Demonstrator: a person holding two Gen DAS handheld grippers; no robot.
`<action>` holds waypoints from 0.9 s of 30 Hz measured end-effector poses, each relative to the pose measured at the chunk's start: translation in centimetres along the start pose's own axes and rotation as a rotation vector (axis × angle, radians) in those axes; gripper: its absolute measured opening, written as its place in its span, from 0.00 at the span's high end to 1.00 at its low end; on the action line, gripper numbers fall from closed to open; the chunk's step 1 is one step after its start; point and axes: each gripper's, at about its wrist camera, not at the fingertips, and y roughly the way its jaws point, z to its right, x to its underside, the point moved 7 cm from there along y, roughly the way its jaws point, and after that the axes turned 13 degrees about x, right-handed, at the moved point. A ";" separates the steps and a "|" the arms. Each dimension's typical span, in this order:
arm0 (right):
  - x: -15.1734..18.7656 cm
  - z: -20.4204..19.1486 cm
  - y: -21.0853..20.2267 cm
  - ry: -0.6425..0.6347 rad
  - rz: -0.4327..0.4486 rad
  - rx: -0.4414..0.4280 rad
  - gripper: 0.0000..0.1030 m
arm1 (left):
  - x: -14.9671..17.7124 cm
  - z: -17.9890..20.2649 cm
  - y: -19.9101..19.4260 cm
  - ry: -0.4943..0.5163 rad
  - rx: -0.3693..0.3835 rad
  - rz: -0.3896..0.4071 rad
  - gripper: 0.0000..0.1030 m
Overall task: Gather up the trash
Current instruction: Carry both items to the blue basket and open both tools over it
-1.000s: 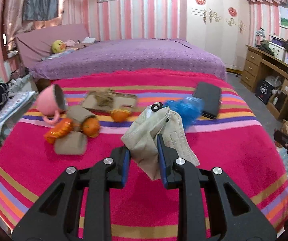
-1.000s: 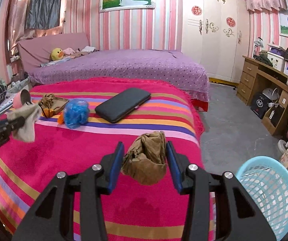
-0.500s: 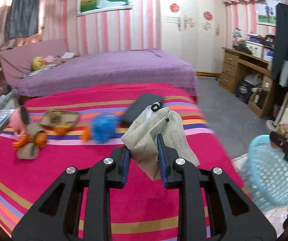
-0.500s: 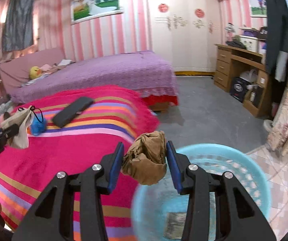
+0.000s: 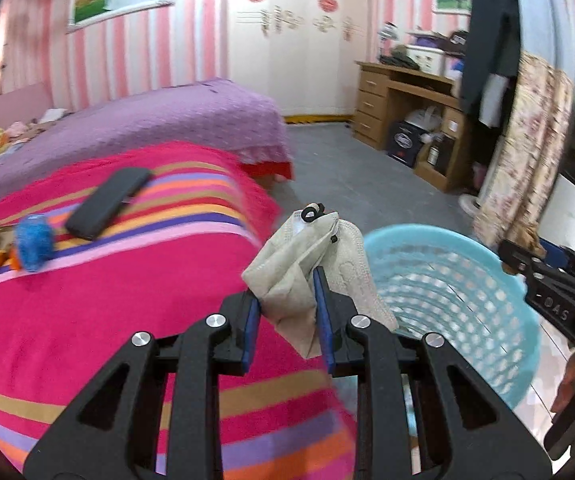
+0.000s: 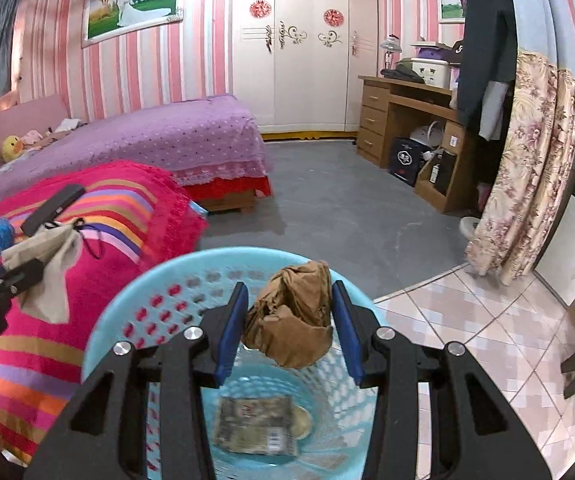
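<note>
My left gripper [image 5: 287, 320] is shut on a beige face mask [image 5: 303, 264] with a black ear loop, held over the bed's edge beside the blue basket [image 5: 467, 292]. My right gripper [image 6: 287, 328] is shut on a crumpled brown paper wad [image 6: 291, 320], held directly above the blue basket [image 6: 127, 300]. A flat printed packet [image 6: 255, 424] and a small round item lie in the basket's bottom. The left gripper with the mask also shows in the right wrist view [image 6: 47, 264].
The striped pink bed [image 5: 107, 300] still carries a black case [image 5: 107, 200], a blue crumpled ball [image 5: 33, 244] and orange peels at its left. A purple bed, a wooden desk [image 6: 407, 128] and a floral curtain [image 6: 527, 168] stand around the grey floor.
Both grippers swung right, away from the bed and toward the basket. The right gripper now hangs over the basket with its paper wad; the left holds the mask beside it.
</note>
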 end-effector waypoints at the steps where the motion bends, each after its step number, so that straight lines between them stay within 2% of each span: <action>1: 0.3 0.6 0.2 -0.003 -0.004 0.011 0.58 | 0.1 1.0 0.4 0.014 0.009 -0.004 0.77; 6: 1.1 3.0 0.8 0.027 -0.008 0.033 0.58 | 0.4 4.7 2.9 0.067 0.051 -0.046 0.76; 11: 1.4 3.9 0.7 0.061 -0.002 0.029 0.58 | 0.6 5.6 4.6 0.081 0.055 -0.068 0.73; 12: 1.3 3.9 0.7 0.063 -0.001 0.028 0.58 | 0.5 5.6 5.0 0.086 0.060 -0.076 0.70; 13: 1.3 3.8 0.8 0.063 -0.001 0.024 0.58 | 0.4 5.7 5.5 0.093 0.069 -0.091 0.59; 14: 1.3 3.8 0.8 0.062 -0.001 0.023 0.58 | 0.3 5.6 5.7 0.094 0.072 -0.097 0.43; 16: 1.5 3.6 1.0 0.058 -0.005 0.021 0.58 | 0.1 5.1 5.5 0.087 0.069 -0.083 0.27; 20: 1.7 3.5 1.3 0.058 -0.011 0.017 0.58 | -0.5 3.4 4.6 0.087 0.023 -0.049 0.15; 27: 1.6 2.8 1.5 0.070 -0.009 0.008 0.57 | -1.3 -0.3 2.6 0.088 -0.055 -0.009 0.09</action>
